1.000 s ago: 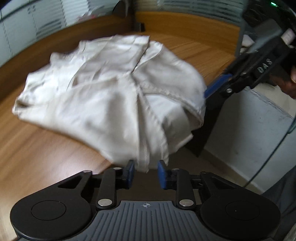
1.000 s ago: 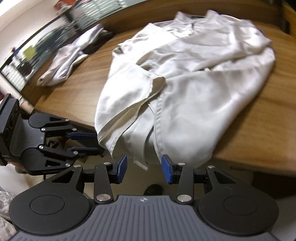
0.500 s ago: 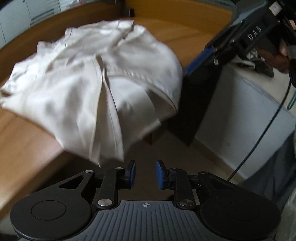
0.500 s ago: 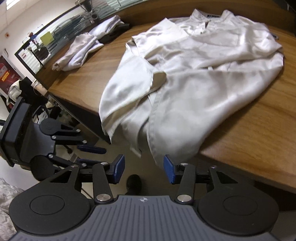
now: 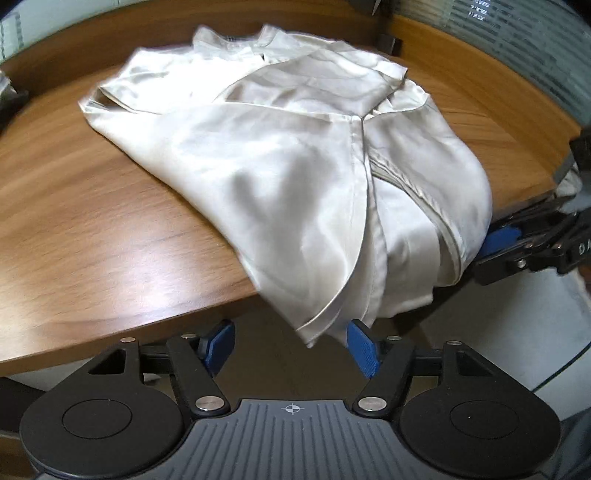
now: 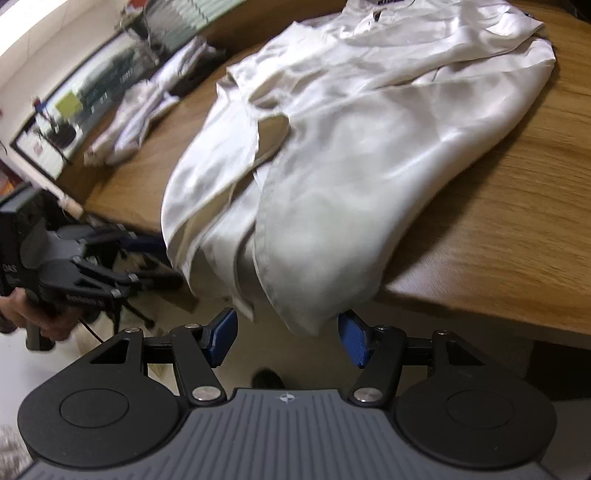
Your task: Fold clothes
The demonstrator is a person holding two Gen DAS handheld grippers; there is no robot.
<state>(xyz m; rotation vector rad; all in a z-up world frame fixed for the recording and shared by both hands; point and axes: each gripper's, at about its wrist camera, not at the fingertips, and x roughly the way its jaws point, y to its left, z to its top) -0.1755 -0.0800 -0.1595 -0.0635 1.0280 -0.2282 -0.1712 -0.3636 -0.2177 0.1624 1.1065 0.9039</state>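
Shirt: cream satin shirt [image 5: 295,177] lies crumpled on the wooden table [image 5: 92,229], collar toward the far side, hem spilling over the near edge and hanging in the air.
Shirt folds: one front panel overlaps the other along a long seam that runs down to the hanging hem; a sleeve is bunched on the far right side in the left wrist view.
Left gripper: left gripper [image 5: 291,345] sits below the table edge, pointing up at the hanging hem. Its jaws are opening; the lowest corner of the hem dangles between the blue pads [image 5: 364,349] without being pressed by either, so the cloth is released.
Right gripper: right gripper [image 6: 286,339] is also under the table edge at the hanging cloth. Its jaws are opening; a fold of the hem hangs between the pads, close to the right one, and whether it touches that pad cannot be told. Nothing is pinched.
Grippers together: both sit near the same overhanging hem, each visible at the edge of the other's view, the left one held by a hand [image 6: 33,314].
Other clothes: a second pale garment [image 6: 136,118] lies further along the table, well apart from the shirt, with something dark just beside it.
Background: window blinds [image 5: 517,33] run behind the table; the floor below is pale.
Image quality: both views are somewhat blurred.
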